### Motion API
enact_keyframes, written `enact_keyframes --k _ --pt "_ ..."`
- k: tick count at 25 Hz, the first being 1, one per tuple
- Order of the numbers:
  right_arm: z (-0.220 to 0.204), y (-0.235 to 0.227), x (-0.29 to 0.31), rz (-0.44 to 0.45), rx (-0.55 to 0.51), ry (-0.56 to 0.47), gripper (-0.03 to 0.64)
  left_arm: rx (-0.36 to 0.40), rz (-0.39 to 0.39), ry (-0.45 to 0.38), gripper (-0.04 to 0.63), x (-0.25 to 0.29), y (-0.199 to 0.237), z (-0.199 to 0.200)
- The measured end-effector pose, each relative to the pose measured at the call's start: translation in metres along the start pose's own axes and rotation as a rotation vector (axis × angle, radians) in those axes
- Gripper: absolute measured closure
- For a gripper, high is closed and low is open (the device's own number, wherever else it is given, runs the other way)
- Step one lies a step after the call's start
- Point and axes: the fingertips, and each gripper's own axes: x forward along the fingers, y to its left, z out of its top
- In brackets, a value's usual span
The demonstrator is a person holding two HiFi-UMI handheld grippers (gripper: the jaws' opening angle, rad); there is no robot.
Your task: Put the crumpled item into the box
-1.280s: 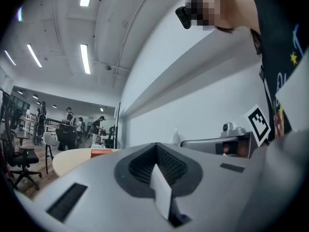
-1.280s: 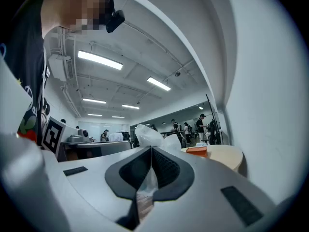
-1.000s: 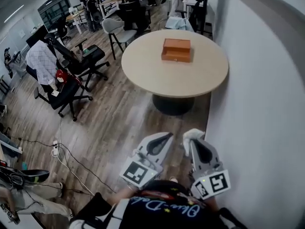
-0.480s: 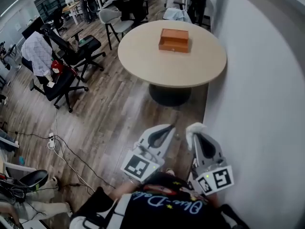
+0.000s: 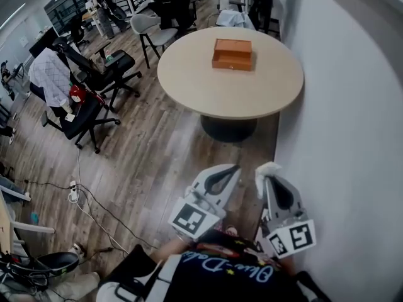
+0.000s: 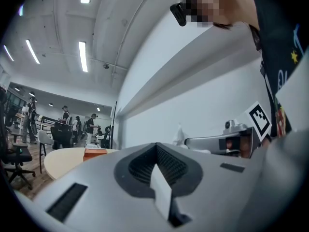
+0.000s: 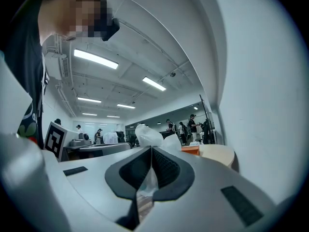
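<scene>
An orange box (image 5: 232, 54) stands on a round beige table (image 5: 189, 80) ahead of me, beside the white wall. In the head view both grippers are held close to my body, over the wood floor and well short of the table. My right gripper (image 5: 268, 176) is shut on a white crumpled item (image 5: 267, 168), which sticks out past its tips (image 7: 147, 135). The left gripper (image 5: 232, 167) is shut with nothing in it (image 6: 155, 145). The box (image 7: 191, 150) shows small beyond the right jaws and far left in the left gripper view (image 6: 93, 152).
A white wall (image 5: 352, 137) runs along my right. Black office chairs (image 5: 94, 102) stand left of the table, and a grey chair (image 5: 151, 33) behind it. Cables and a power strip (image 5: 74, 195) lie on the floor at left. People stand far back.
The view has shifted a little; both grippers sit slightly lower and further right in it. The right gripper still holds the crumpled item, and the left stays shut.
</scene>
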Motion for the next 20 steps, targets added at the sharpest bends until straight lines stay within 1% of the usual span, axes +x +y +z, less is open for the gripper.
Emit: enact_keyframes --k 4,8,12,20 --pt "-0.004 -0.012 0.019 -0.022 -0.002 0.007 0.614 -0.007 -0.02 -0.006 0.603 0.017 0.019 -0.003" --pt "0.004 -0.017 0.044 -0.022 0.003 0.0 0.614 -0.013 -0.025 -0.001 0.603 0.031 0.042 0.0" --pt "0.004 -0.024 0.078 -0.021 -0.006 0.005 0.614 -0.012 -0.011 -0.009 0.603 0.043 0.073 0.004" --pt "0.002 -0.032 0.15 0.003 -0.004 0.017 0.614 -0.001 0.042 -0.001 0.603 0.061 0.14 0.0"
